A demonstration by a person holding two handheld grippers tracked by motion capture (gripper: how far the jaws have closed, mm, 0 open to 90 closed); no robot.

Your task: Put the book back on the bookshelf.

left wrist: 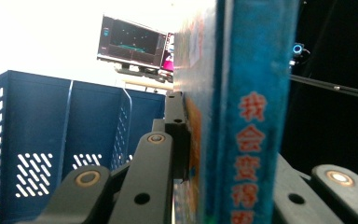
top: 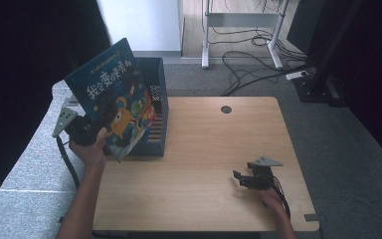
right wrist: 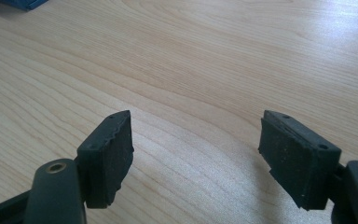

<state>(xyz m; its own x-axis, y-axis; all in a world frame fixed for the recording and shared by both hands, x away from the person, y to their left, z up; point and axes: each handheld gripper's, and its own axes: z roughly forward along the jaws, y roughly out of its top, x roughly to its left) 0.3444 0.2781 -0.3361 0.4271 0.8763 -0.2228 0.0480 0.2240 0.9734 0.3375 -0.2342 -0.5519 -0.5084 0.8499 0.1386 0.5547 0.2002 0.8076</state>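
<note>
Book (left wrist: 242,107) sits edge-on btwn the left gripper (left wrist: 214,186) jaws, clamped tight on it near its lower edge. From high view it's held tilted, cover up, above the front-left corner of the blue file rack (top: 156,107), not yet in a slot. Risk, imo: grip is low on a big thin book, so it could flop or pivot & catch the rack wall on the way down. Right gripper (top: 243,178) rests on the wooden table (top: 204,149), jaws apart, nothing in them.

Lab-like recording room; black curtains (top: 25,59), loose floor cables (top: 248,59), monitor (left wrist: 133,41), wooden table (top: 204,164)
</note>
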